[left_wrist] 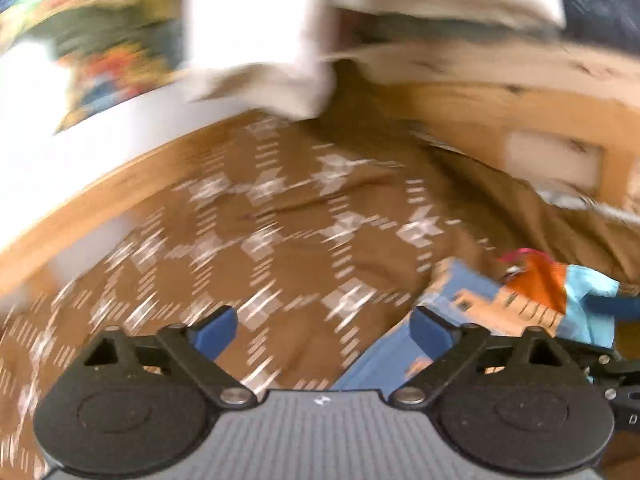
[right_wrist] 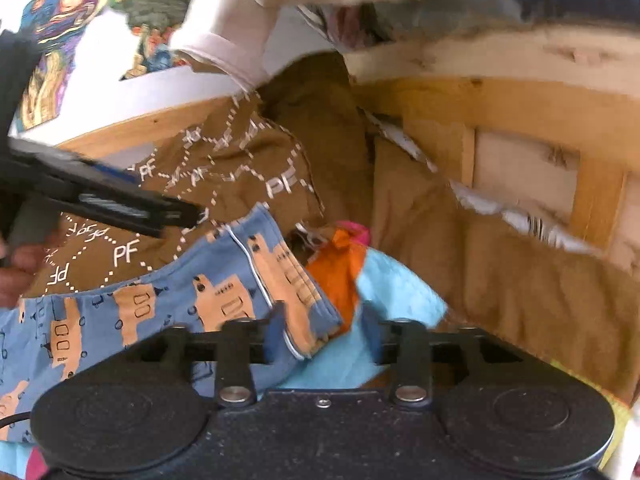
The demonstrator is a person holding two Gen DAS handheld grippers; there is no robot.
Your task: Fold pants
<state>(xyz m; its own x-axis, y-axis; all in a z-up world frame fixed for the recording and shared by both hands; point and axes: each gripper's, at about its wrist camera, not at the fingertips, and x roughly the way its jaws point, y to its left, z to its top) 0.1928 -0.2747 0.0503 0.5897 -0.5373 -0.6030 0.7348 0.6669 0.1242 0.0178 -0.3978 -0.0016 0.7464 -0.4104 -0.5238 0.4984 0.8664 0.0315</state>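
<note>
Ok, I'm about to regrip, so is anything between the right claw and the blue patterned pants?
Nothing visible is. The right claw stands open with the folded edge of the pants between its fingers. An orange and light-blue cloth lies just beyond that edge, not in the way.

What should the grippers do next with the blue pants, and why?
Probably close the right hand-held gripper on the blue pants. Its fingers stand apart around the folded edge without pinching it, and the left hand-held gripper is wide open over the brown blanket, holding nothing, so nothing grips the pants yet.
</note>
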